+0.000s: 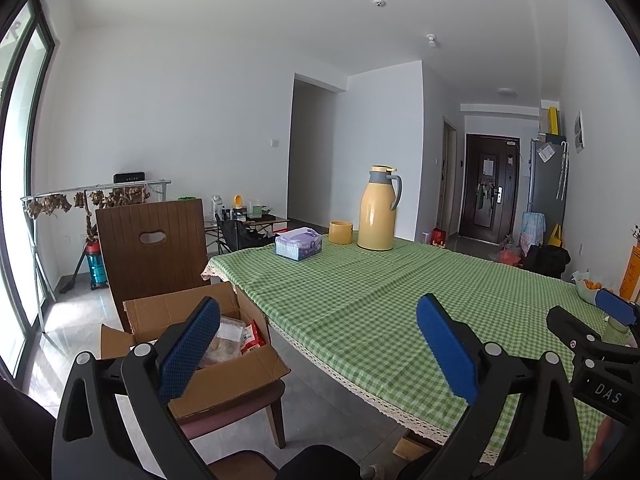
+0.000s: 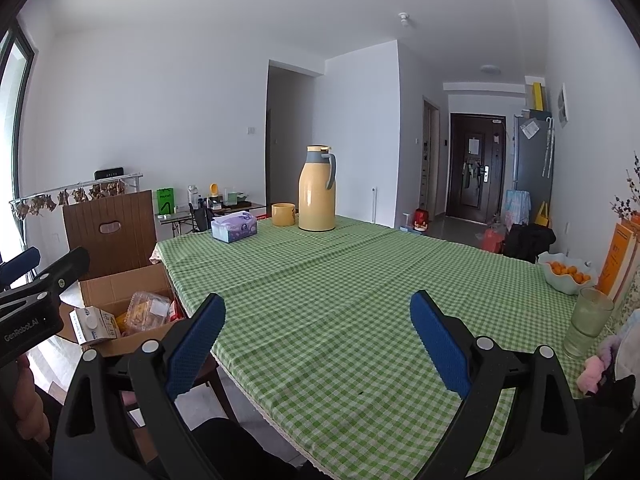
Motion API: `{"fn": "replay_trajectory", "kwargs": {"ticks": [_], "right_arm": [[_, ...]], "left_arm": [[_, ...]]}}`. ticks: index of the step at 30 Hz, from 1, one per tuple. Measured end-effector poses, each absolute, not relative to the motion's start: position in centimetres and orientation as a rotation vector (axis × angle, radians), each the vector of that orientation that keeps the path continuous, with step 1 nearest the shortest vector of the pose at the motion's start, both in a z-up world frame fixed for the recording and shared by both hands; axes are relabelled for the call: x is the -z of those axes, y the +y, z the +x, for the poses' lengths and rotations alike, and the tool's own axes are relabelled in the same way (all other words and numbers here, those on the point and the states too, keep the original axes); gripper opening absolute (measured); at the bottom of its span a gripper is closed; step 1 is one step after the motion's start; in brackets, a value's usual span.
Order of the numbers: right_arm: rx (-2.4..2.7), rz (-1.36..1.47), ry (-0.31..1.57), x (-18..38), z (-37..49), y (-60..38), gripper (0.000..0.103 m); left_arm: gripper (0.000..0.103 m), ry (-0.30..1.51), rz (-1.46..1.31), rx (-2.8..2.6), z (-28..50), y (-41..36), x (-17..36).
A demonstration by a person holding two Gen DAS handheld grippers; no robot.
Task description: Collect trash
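beside table [image 2: 320,280] — cardboard box [image 1: 224,376] (holds packets [image 1: 230,340])

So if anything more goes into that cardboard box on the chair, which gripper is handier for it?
Probably the left gripper. It hangs open by the table's left edge, almost over the cardboard box. The right gripper, also open and empty, sits further right over the tablecloth.
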State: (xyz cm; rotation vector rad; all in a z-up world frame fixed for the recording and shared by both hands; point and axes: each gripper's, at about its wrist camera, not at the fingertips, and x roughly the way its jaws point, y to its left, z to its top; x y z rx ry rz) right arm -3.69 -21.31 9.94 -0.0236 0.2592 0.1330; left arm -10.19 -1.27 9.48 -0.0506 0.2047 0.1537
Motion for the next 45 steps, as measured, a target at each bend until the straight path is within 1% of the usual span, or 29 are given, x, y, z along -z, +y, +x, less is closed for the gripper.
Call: {"fn": "replay_trajectory", "kwargs": {"ticks": [19, 34, 41, 45], "right_arm": [[-0.137, -0.030, 0.251, -9.9, -3.7, -20.9, 0.090], [-0.140, -0.041, 0.255, -9.4, -2.4, -20.9, 0.090], [-0.122, -0.033, 0.267, -9.2, 0.1, -21.7, 0.090], [-0.080, -0.022, 0.292, -8.9, 3.1, -23.6, 0.090]], "left_arm": [[0.095, 0.206, -0.030, -0.147, -10.3, -1.4, -9.9], [0.095, 0.230, -0.037, -0.112, -8.5, -1.2, -8.6], [0.095, 0.246, -0.050, -0.116, -5.0, -0.9, -8.4], [0.096, 0.266, -0.100, -0.111, 1.4, 0.5, -8.1]]}}
